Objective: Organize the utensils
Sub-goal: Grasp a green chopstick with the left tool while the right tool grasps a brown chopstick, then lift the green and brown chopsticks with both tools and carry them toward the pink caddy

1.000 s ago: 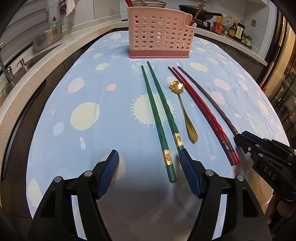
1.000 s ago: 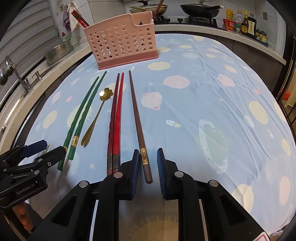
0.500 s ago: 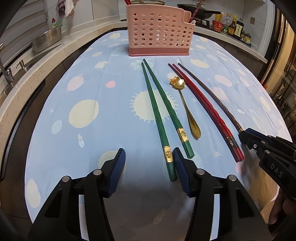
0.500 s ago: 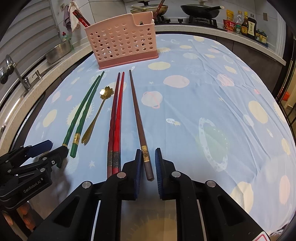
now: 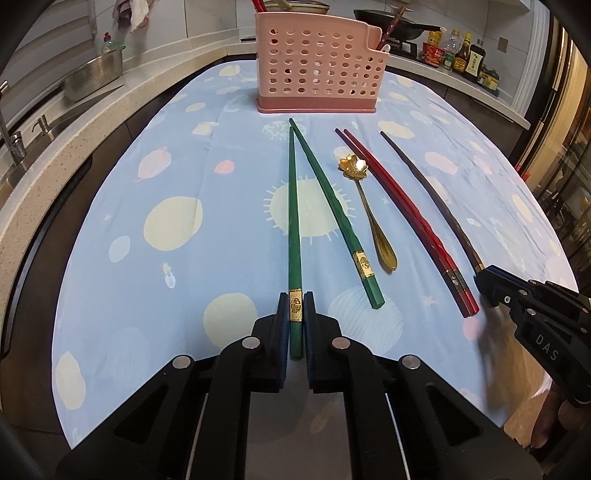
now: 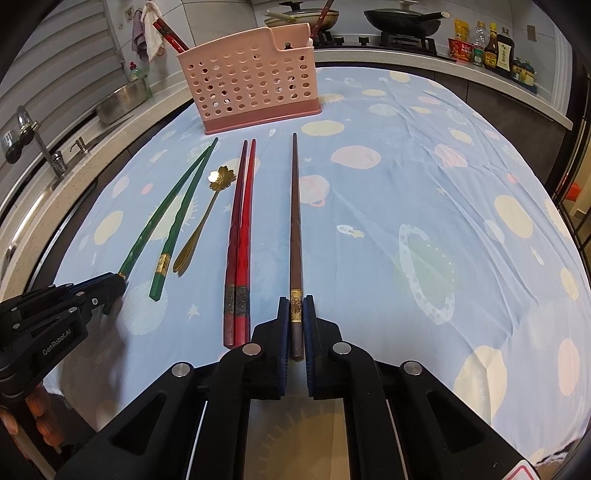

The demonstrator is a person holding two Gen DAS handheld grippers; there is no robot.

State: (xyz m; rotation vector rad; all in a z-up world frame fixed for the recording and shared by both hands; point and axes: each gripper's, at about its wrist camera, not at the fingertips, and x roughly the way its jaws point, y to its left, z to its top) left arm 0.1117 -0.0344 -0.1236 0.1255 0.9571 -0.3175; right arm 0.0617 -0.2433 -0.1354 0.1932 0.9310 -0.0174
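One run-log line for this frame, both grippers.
left gripper: closing on green chopstick | right gripper: shut on brown chopstick | both chopsticks on tablecloth | pink holder: behind

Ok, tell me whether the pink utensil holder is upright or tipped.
Upright. The pink utensil holder stands on its flat base on the tablecloth, open top facing up, with chopsticks sticking out.

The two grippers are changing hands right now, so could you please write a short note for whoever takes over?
Left gripper: its jaws are closing on the gold-banded end of one green chopstick, which lies on the blue patterned tablecloth.
Right gripper: shut on the brown chopstick, also on the cloth.
Loose on the cloth: second green chopstick, gold flower-bowl spoon, red chopstick pair.
Pink perforated utensil holder stands at the far end and already holds some utensils.
Left: everything on the cloth goes into the holder.
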